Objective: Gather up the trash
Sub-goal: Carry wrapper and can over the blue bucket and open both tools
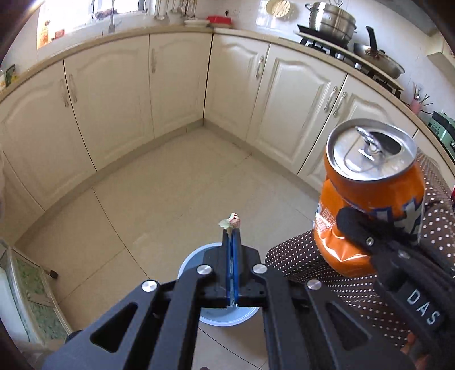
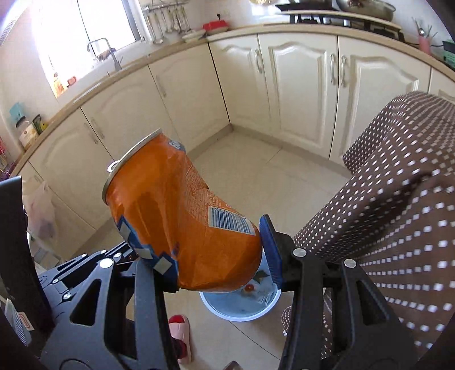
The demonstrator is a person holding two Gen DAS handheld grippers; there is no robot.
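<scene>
My left gripper is shut on a small scrap of trash that pokes out beyond its blue pads. It hangs over a light blue bin on the tiled floor. My right gripper is shut on a dented orange drink can, its blue pads pressing the crumpled lower half. The can tilts, opened top up and to the left. In the left wrist view the can is at the right with a black finger across it. The bin lies under the can and holds some scraps.
Cream cabinets line the corner around the floor. On the counter are a stove with pots and a sink tap. A person's dotted trouser leg stands right of the bin, a pink slipper to its left. A plastic bag hangs at far left.
</scene>
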